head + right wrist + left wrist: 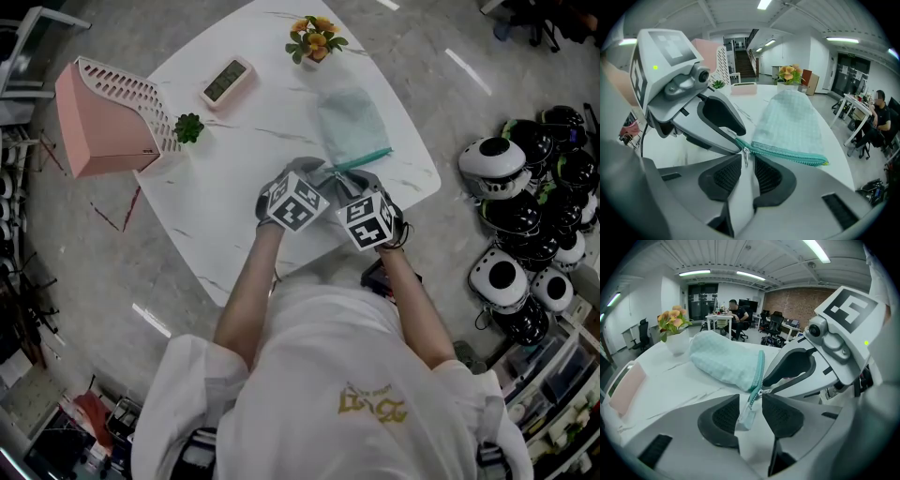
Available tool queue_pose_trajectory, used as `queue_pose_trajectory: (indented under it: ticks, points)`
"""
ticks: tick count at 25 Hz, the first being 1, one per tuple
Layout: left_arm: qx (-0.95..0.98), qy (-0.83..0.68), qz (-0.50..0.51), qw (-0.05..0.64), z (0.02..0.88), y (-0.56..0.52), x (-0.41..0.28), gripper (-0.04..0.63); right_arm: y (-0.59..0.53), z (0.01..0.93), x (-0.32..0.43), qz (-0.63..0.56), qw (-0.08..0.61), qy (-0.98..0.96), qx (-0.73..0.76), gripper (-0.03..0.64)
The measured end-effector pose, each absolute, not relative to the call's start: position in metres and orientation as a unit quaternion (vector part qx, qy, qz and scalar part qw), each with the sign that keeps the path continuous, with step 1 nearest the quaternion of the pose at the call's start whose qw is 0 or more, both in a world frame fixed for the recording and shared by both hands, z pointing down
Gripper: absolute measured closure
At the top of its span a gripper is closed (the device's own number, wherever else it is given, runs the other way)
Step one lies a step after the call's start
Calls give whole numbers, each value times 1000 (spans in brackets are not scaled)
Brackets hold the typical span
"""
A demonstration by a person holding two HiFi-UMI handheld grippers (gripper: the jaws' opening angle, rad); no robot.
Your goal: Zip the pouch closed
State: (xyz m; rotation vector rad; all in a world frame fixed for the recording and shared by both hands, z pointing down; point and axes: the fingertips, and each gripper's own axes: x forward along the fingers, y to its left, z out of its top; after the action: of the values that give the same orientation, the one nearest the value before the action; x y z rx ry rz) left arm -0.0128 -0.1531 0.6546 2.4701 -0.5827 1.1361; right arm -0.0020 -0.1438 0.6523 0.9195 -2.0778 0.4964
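Observation:
A teal mesh pouch [352,124] lies on the white marble table [234,178], its zipper edge [364,157] toward me. Both grippers meet at the zipper's near end. In the left gripper view the pouch's small fabric end tab [747,414] sits between the jaws of my left gripper [751,414], close to the left pad, with a gap still showing. In the right gripper view the metal zipper pull [745,156] hangs between the narrowly parted jaws of my right gripper [747,171]; the pads do not press it. The zipper [787,153] runs off to the right.
A pink slotted rack [103,117], a small green plant [188,127], a digital clock [226,80] and a flower pot [315,39] stand toward the table's far side. Several black and white helmets [525,216] lie on the floor at right.

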Motion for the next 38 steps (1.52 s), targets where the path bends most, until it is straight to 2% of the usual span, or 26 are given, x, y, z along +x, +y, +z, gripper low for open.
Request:
queue_pose_trajectory:
  ticks: [10,14,17,22,25,38]
  points:
    - [874,-198,415,157,660,-154,-13,460,-146,654,-6,182,401,-828,347,570]
    - [875,-197,417,149,660,-153,-13,480,-143,655,-8,175,403,-829,346,572]
    - [878,-187,416,144,659,-151,-10,523,-145,656,-8,176,402,-830,345,574]
    - [881,-177,420,131,660,-149,-7,520,-145,657,-9,177,402,-830,344,594]
    - [879,-176,425,126,661,-148,-6,552,-145,658,-8,172,406,-829,345,598]
    - [873,-180,430,145,661,-148,-7,557,-146,656,-5,164,412,-828,342,600]
